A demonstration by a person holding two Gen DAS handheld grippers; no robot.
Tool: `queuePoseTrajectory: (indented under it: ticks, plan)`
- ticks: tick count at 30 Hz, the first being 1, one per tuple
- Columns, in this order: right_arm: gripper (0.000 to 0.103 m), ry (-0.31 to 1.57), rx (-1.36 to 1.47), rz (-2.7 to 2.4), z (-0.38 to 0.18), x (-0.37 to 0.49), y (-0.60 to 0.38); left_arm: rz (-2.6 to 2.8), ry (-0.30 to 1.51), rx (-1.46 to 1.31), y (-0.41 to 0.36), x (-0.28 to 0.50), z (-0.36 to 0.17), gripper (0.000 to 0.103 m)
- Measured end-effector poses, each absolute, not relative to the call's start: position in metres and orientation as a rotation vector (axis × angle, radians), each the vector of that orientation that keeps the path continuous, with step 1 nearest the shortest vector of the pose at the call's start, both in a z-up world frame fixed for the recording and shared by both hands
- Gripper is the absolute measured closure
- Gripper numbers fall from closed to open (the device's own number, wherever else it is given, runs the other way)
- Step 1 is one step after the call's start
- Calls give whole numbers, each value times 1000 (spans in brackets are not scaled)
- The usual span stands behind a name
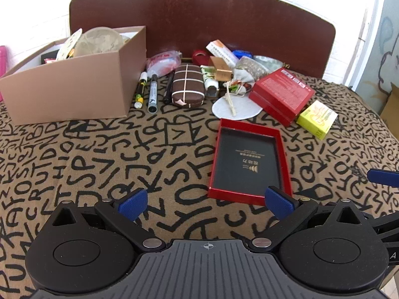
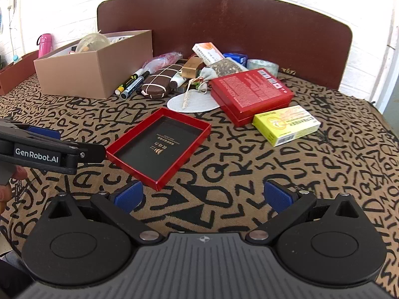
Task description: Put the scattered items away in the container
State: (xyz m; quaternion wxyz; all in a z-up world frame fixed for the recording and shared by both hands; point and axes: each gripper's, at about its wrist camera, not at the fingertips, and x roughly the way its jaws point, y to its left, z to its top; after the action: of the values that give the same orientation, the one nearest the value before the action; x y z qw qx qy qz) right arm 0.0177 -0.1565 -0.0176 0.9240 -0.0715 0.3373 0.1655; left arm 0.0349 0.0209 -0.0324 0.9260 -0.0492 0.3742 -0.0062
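"GenRobot.AI" on left gripper (image 2: 45, 134), "A" on right gripper (image 1: 382, 177)

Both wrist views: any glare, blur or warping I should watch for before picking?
Left wrist: sharp, but the white wall behind the brown box is blown out and the fisheye bends the headboard. Right wrist: also sharp, wall overexposed, tablecloth edges curving away.

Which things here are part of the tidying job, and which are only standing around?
Part of the job:
- cardboard box, the container
- open red tray
- red box
- yellow box
- markers
- brown case

Not part of it:
- pink bottle
- headboard
- patterned cloth
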Motion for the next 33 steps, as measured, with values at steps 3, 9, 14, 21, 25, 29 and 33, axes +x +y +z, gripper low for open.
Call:
queuePoseTrajectory:
  ticks: [3,9,14,21,25,29,33]
  plan:
    - [1,704,-142,346,-21,26,-154,-6,783,-106,24,43,-37,0]
    - [1,723,-129,334,-29,47,-150,14,797,-118,31,54,-45,0]
    - [1,748,-134,331,-41,60,-145,18,814,-123,33,64,-53,0]
    - [2,754,-132,393,-48,66,-136,19,817,-111,35,72,-60,0]
    - [6,793,-149,478,-51,66,-120,39,816,-101,41,78,-65,0]
    - [7,794,-199,540,-52,63,-108,43,807,-51,45,83,-71,6]
    - [7,740,-162,516,-33,71,-121,18,799,-20,47,87,-73,7]
